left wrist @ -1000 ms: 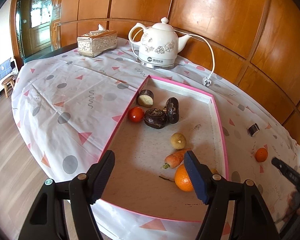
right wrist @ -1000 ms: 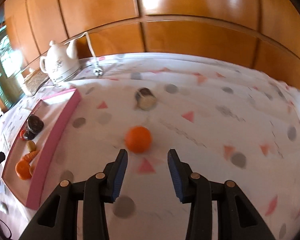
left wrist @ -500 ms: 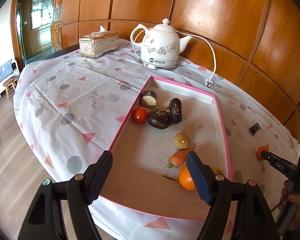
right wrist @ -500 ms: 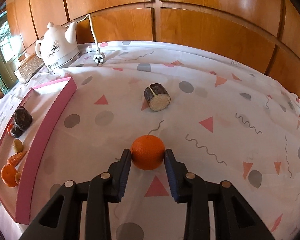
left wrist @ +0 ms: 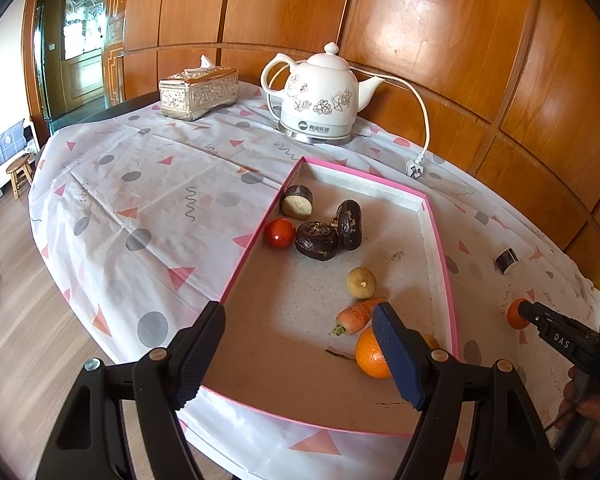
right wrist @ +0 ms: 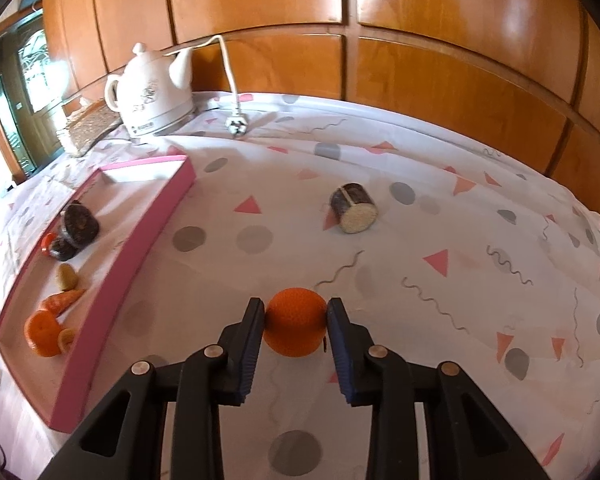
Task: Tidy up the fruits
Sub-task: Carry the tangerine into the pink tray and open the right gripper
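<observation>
The right hand-held gripper [right wrist: 296, 322] is clenched on a small orange [right wrist: 295, 322] — both blue-padded fingers press its sides. The fruit is round, evenly bright orange, with a finely pebbled skin and no stem showing. It sits low over the patterned cloth of the worktop [right wrist: 440, 240], outside the pink tray [right wrist: 148, 236] and to its right; whether it still touches the cloth cannot be told. From the left wrist view the same orange [left wrist: 515, 314] peeks out at the tip of the right hand-held gripper [left wrist: 524, 314], just off the tray's right wall.

Beyond the held orange lies a short cut cylinder [right wrist: 354, 208] with dark purplish skin and a pale grainy end face, on its side and well apart from the tray.

The left hand-held gripper [left wrist: 298, 350] is released, its fingers spread wide above the near end of the pink tray [left wrist: 436, 232], grasping nothing. Inside the tray are a larger orange [left wrist: 370, 356] partly behind the right finger, a small carrot [left wrist: 354, 316] touching it, a tan round fruit [left wrist: 361, 282], two dark wrinkled pieces [left wrist: 328, 232] leaning together, a red tomato [left wrist: 280, 232] against the left wall, and another cut cylinder [left wrist: 297, 202] — pale face toward the camera.

A white floral kettle [left wrist: 320, 100] and a tissue box [left wrist: 198, 94] stand at the far side of the worktop.
</observation>
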The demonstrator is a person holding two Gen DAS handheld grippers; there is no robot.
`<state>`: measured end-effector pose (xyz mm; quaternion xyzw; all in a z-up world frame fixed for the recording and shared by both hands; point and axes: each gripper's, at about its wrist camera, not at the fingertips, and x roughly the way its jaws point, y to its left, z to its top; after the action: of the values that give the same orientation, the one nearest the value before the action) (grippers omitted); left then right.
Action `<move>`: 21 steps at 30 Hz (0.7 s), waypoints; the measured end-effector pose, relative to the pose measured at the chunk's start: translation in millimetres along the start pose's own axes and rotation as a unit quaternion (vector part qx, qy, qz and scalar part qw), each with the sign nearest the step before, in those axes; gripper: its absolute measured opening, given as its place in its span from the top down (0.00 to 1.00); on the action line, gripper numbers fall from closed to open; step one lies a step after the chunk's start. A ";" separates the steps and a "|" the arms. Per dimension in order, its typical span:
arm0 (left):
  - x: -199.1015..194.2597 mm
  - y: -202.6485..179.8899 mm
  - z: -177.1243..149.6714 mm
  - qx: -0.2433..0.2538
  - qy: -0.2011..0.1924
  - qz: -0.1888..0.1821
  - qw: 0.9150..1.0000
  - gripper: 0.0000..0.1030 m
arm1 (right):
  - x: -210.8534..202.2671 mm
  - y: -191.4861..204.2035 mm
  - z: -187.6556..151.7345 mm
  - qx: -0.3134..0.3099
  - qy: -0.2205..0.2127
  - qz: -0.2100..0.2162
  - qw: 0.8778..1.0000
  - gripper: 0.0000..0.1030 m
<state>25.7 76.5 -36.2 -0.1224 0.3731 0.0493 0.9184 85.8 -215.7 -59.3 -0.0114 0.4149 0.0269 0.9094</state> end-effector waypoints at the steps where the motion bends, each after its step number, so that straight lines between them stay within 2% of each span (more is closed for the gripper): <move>1: -0.8 0.0 -0.1 0.000 -0.001 0.000 1.000 0.26 | -1.6 2.7 0.1 -0.002 -0.001 0.004 1.000 0.69; 6: -3.6 1.8 -0.2 -0.004 -0.003 -0.001 1.000 0.25 | -11.3 23.6 4.0 -0.017 -0.008 0.046 0.999 0.69; 13: -7.3 12.8 1.2 -0.020 -0.006 0.004 1.000 0.25 | -24.9 71.5 22.4 -0.039 -0.016 0.142 0.989 0.69; 17: -7.6 17.5 1.6 -0.026 -0.006 0.007 1.000 0.25 | -23.8 105.1 32.1 -0.062 -0.016 0.170 0.983 0.69; 21: -8.1 19.3 2.0 -0.027 -0.007 0.008 1.000 0.25 | -15.1 133.2 37.1 -0.091 -0.011 0.176 0.980 0.69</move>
<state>17.8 95.7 -32.7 -0.1439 0.3665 0.0679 0.9167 96.1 -81.7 -23.4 -0.0203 0.3959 0.2245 0.8902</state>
